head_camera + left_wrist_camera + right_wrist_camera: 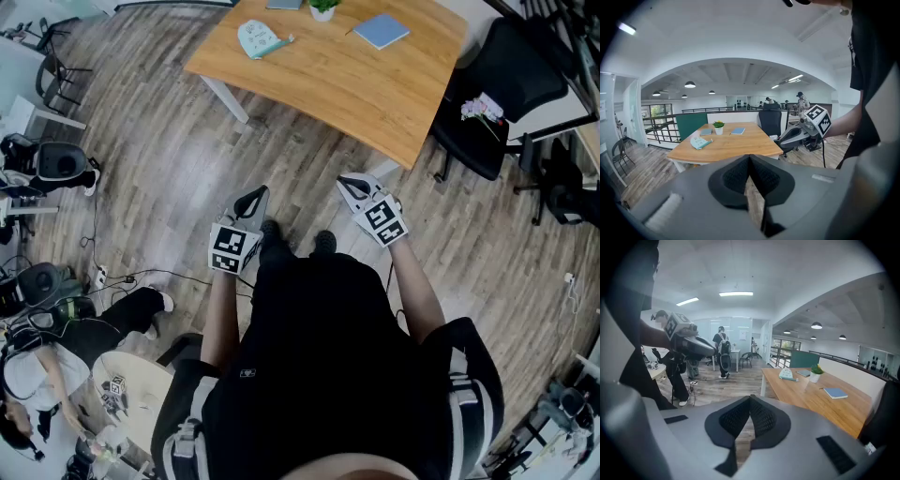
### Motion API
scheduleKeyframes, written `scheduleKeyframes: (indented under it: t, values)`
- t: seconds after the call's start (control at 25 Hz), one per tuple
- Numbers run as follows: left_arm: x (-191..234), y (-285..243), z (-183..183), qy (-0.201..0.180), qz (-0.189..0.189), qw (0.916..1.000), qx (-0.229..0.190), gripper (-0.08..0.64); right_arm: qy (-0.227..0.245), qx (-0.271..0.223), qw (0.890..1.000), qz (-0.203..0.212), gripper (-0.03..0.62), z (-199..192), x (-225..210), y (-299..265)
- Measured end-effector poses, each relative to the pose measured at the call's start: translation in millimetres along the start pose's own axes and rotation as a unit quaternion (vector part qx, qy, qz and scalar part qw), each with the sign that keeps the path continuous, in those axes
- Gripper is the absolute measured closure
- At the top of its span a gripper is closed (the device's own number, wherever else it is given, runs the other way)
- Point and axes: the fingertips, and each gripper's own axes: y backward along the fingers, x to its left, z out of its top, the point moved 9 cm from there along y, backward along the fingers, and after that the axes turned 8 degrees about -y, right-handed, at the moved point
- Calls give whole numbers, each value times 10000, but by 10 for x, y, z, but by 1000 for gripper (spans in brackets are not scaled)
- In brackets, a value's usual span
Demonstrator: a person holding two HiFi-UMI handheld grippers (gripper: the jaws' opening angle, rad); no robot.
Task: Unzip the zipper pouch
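Pouch, look: zipper pouch [261,39], pale mint, with a teal tab sticking out on one side. Too small to tell how the zipper stands.
Pouch, place: lies flat on the wooden worktop [375,89] near one corner, well apart from both claws.
Left claw [750,157]: jaws closed, pads meeting tip to tip, nothing between them. Held in the air over the wood floor [178,159], touching nothing.
Right claw [751,398]: jaws closed likewise and empty. Also in the air short of the worktop, beside the left claw.
Count, worktop: 1 pouch; 2 blue books [380,30]; 1 potted plant [323,7].
Count, claws: 2, one in each hand.
Count, beside worktop: 1 black chair [497,84] at its edge.
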Motion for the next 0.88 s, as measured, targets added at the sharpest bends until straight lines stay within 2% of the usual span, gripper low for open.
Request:
scheduleKeyframes:
  t: [0.48, 0.88]
  values:
    - [-91, 16, 70, -77, 117, 9999, 68, 560, -61, -290, 9995, 100, 589, 73, -6, 57]
    - [-118, -8, 77, -109, 169, 9997, 102, 558, -81, -394, 9992, -35, 589, 48, -41, 32]
